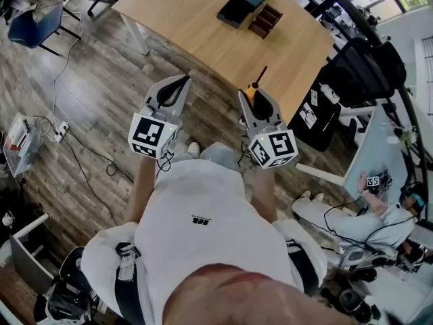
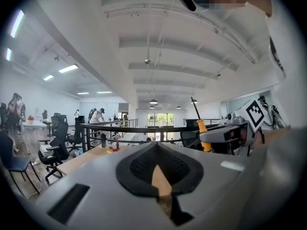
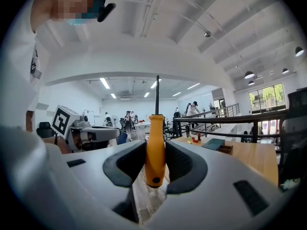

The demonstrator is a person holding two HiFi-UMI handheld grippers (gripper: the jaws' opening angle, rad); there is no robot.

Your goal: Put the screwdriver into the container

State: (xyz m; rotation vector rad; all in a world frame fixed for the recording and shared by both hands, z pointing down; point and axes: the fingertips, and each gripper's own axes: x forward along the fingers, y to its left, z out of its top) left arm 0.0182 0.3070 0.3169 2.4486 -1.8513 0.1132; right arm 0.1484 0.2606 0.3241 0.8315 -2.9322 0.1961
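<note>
An orange-handled screwdriver stands upright, shaft up, between the jaws of my right gripper, which is shut on its handle. Beside it, my left gripper has its jaws together with nothing between them; its tips meet in a point. Both grippers are held level in front of the person's body, above the wooden floor, short of the wooden table. On the table's far part sits a dark teal container with a brown compartment tray next to it. The container also appears to the right in the right gripper view.
Cables and a power strip lie on the floor at the left. A blue chair stands at the far left. A black chair with a bag stands at the table's right. A person sits low at the right.
</note>
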